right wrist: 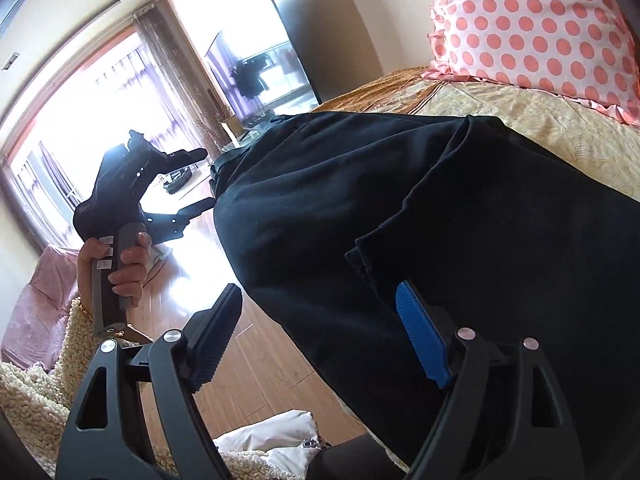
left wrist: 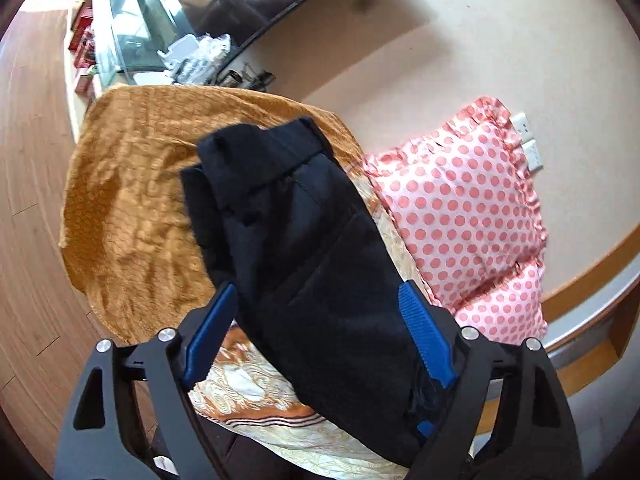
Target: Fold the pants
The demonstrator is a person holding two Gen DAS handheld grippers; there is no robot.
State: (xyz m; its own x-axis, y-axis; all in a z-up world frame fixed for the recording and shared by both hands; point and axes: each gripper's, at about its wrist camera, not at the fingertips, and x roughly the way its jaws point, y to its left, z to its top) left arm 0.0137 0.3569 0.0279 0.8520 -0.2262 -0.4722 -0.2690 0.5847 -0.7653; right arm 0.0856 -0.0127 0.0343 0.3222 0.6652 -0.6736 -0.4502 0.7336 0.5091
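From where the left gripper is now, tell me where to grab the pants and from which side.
Grip the waistband end of the pants. It lies farthest from the left gripper, toward the orange blanket, and its stitched band looks firmer than the loose cloth. Come in along the pants' length and probably pinch one corner, jaws straddling the edge.

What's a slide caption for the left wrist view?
Open left gripper straddles folded black pants lying on an orange-gold bedspread, beside a pink polka-dot pillow.
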